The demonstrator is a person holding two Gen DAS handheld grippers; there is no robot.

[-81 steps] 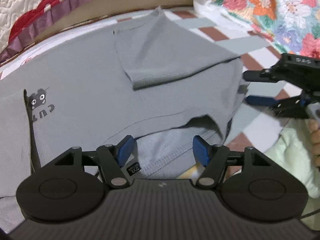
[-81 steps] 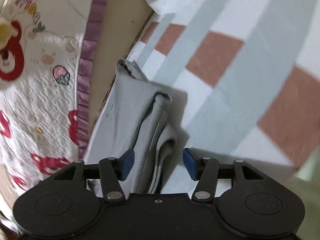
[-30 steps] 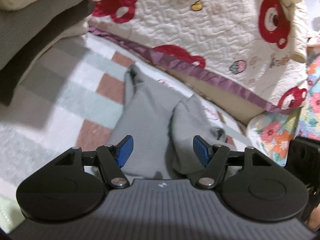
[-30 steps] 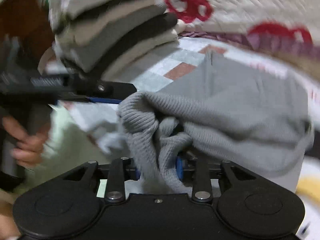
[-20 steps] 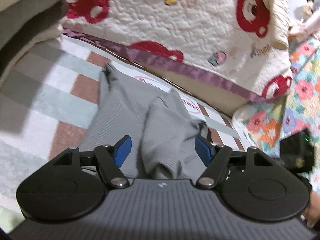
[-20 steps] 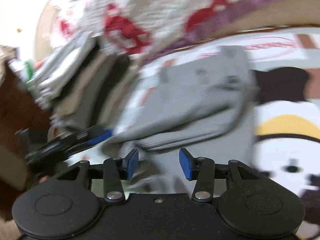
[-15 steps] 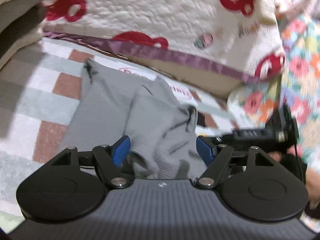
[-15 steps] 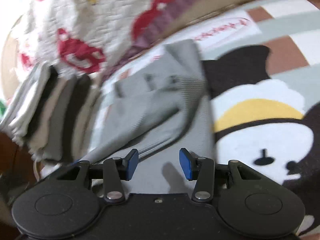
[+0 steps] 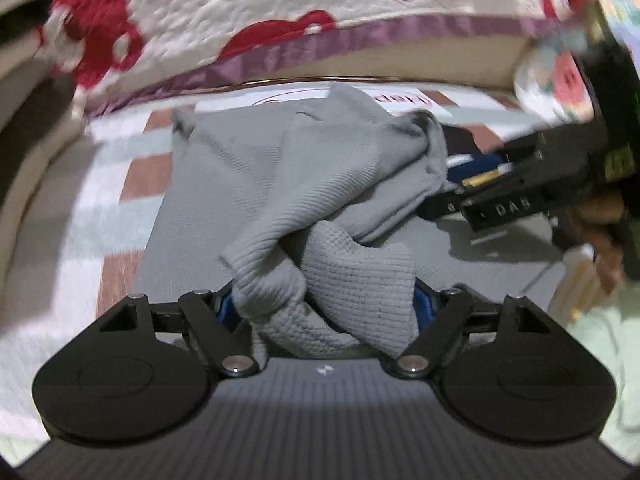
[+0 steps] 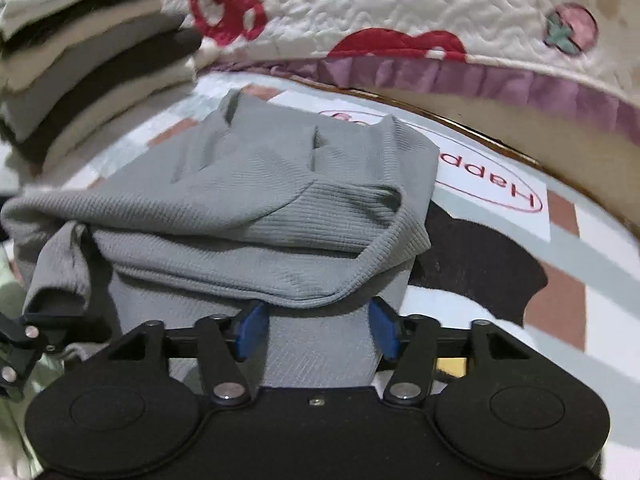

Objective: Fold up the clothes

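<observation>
A grey ribbed shirt (image 9: 304,168) lies bunched and partly folded on a checked bed sheet (image 9: 132,176). My left gripper (image 9: 324,304) has its jaws spread wide around a thick bunch of the shirt's near edge; the blue pads are mostly hidden by cloth. In the right wrist view the same grey shirt (image 10: 256,200) lies in a folded heap. My right gripper (image 10: 316,326) is open, its blue pads (image 10: 250,326) at the heap's near edge, over the lower layer. The right gripper also shows in the left wrist view (image 9: 496,192), at the shirt's right side.
A stack of folded clothes (image 10: 88,44) stands at the left. A quilted cover with red prints and a purple frill (image 10: 440,28) runs along the back. A floral pillow (image 9: 560,76) sits at the right. The sheet carries a dark cartoon print (image 10: 480,256).
The right gripper has let go of the shirt and now stands open at the heap's edge. The left gripper has pushed forward so that a bunch of the shirt fills its jaws.
</observation>
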